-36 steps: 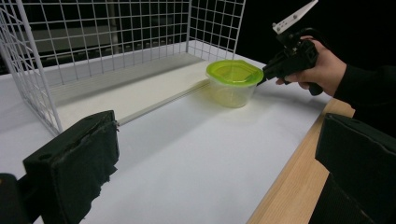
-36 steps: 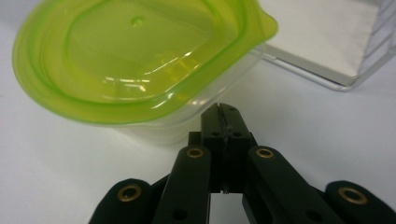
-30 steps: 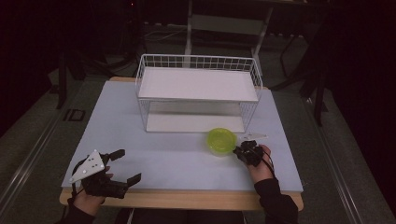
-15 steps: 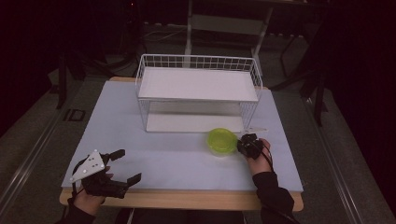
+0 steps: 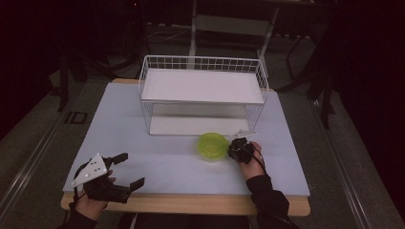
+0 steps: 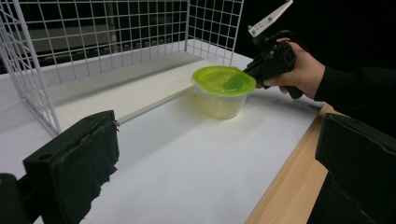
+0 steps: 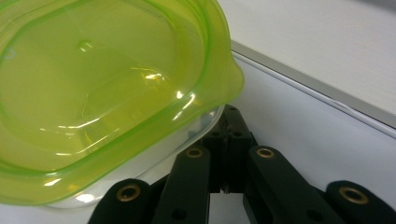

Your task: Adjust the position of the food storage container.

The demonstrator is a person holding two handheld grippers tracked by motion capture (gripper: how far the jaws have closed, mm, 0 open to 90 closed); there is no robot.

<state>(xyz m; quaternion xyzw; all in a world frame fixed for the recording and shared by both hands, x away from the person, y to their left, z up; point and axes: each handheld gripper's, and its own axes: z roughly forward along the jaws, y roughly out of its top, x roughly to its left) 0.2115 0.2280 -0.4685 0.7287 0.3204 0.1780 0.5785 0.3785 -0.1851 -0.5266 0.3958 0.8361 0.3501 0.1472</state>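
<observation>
A clear tub with a green lid (image 5: 213, 145) stands on the white table just in front of the wire rack. My right gripper (image 5: 237, 149) lies level at the tub's right side, jaws shut. In the right gripper view the closed tips (image 7: 229, 122) sit right under the overhanging lid (image 7: 93, 88) against the tub's wall, with nothing between them. From the left gripper view, the tub (image 6: 223, 91) and the right gripper (image 6: 254, 72) appear farther off. My left gripper (image 5: 130, 169) rests open at the table's front left corner, its wide-apart jaws (image 6: 215, 158) empty.
A white wire rack (image 5: 203, 86) with a solid upper shelf stands at the back middle; its mesh wall (image 6: 116, 42) is close behind the tub. The wooden table edge (image 5: 191, 202) runs along the front. Bare tabletop lies between the two grippers.
My right gripper has slid left across the table to the tub's rim. The left gripper and the tub have stayed where they were.
</observation>
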